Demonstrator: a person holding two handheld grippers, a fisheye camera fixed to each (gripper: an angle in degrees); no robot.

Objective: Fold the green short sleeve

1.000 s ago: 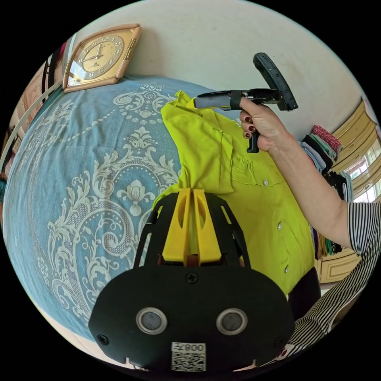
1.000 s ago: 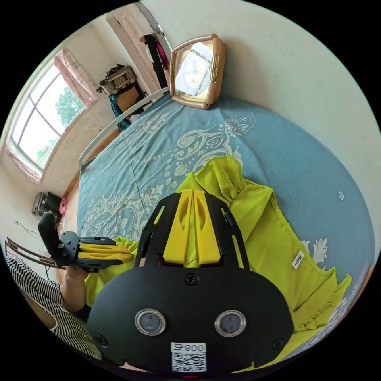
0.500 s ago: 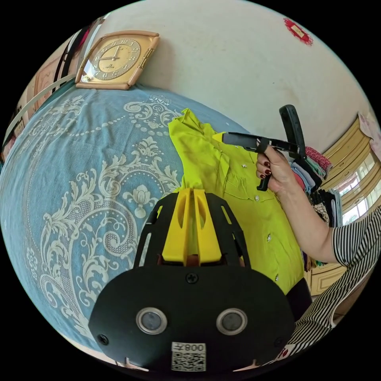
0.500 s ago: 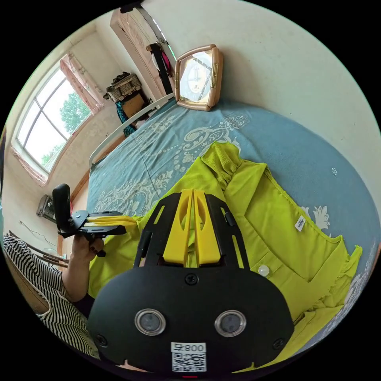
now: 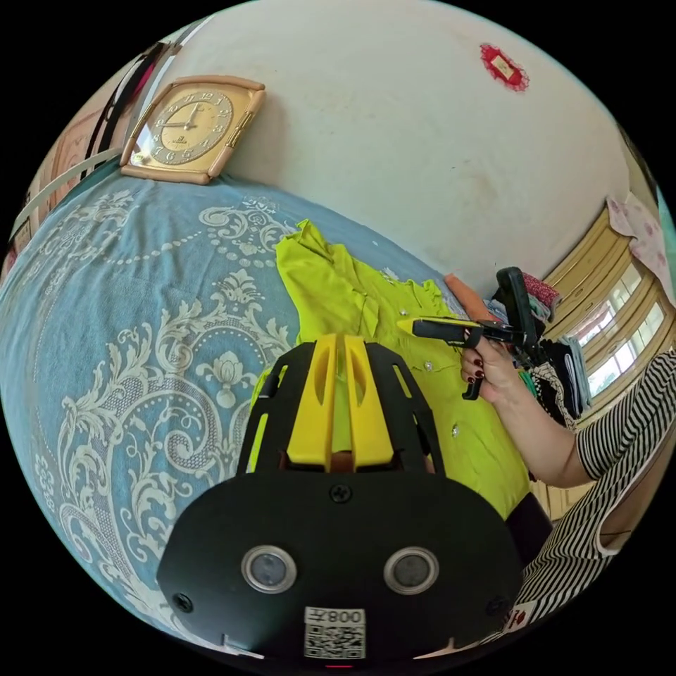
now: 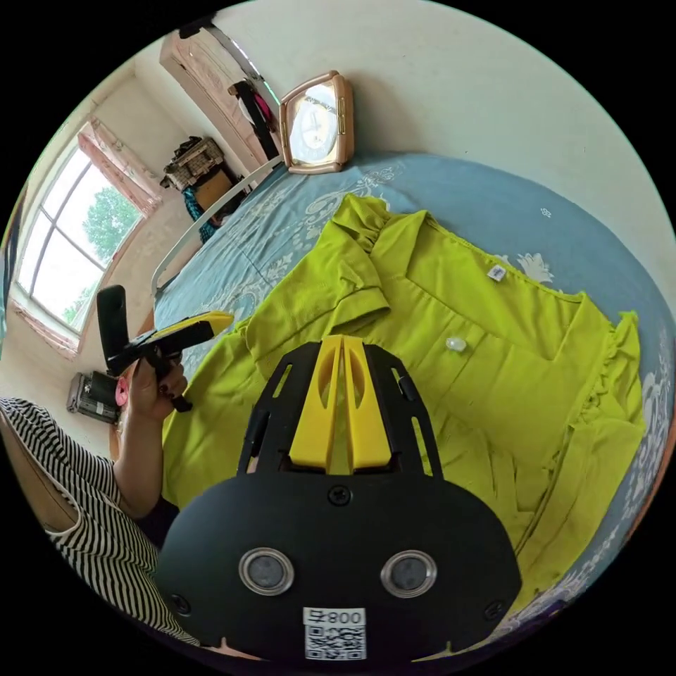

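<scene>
Shirt lies on my blue bed, clock at its wall edge. Left gripper and right gripper both pinch shirt fabric. Right gripper view adds a window.

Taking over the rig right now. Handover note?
Left gripper: jaws shut, raised beside the shirt's lower edge, no cloth seen hanging from it.
Right gripper: jaws shut, above the shirt's middle, likewise no cloth seen in it.
Green shirt: spread buttons-up on the blue bedspread, collar toward the wall, both sleeves out to the sides.
Done: shirt laid out roughly flat.
Left: every fold; some wrinkles near the hem probably want smoothing first.
</scene>
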